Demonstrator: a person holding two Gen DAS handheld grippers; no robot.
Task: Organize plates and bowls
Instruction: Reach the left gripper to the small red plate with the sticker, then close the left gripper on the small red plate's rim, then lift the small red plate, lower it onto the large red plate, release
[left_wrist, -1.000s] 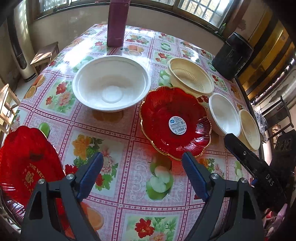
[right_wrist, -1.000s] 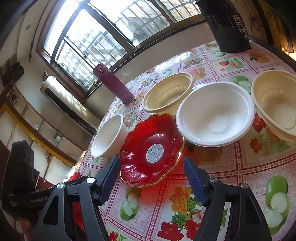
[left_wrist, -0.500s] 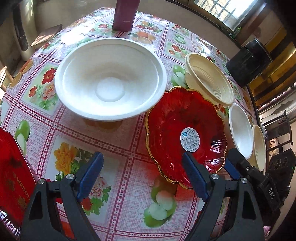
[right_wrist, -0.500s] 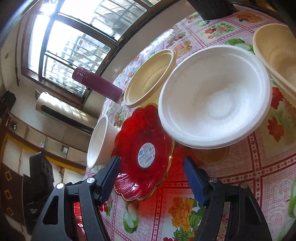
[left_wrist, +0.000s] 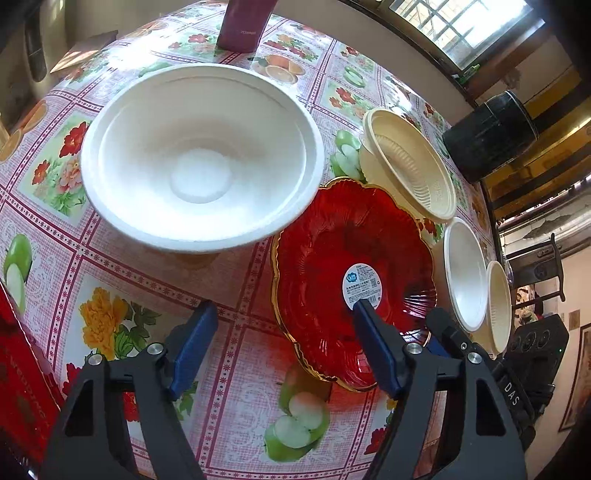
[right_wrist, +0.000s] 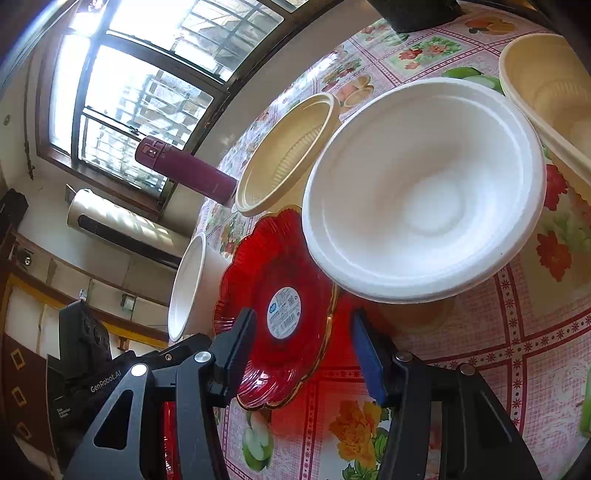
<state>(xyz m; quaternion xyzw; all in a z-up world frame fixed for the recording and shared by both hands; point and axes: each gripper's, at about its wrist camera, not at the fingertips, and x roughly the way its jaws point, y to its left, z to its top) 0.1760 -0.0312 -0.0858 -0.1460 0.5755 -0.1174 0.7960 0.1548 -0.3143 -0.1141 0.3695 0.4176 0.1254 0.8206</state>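
Scalloped ribbed red plate (left_wrist: 321, 258) with gold rim, both jaws closing astride its edge, not yet gripping, matte white bowls (left_wrist: 201, 155) beside

I count two white foam bowls: one large white bowl (left_wrist: 203, 155) at upper left of my left view, one smaller white bowl (left_wrist: 466, 273) at its right edge. Two cream plastic bowls: a ribbed cream bowl (left_wrist: 410, 162) upper right, another cream bowl (left_wrist: 499, 306) far right. One red scalloped plate (left_wrist: 332, 273) at centre. One maroon flask (left_wrist: 245, 26) at top. One black canister (left_wrist: 489, 134).
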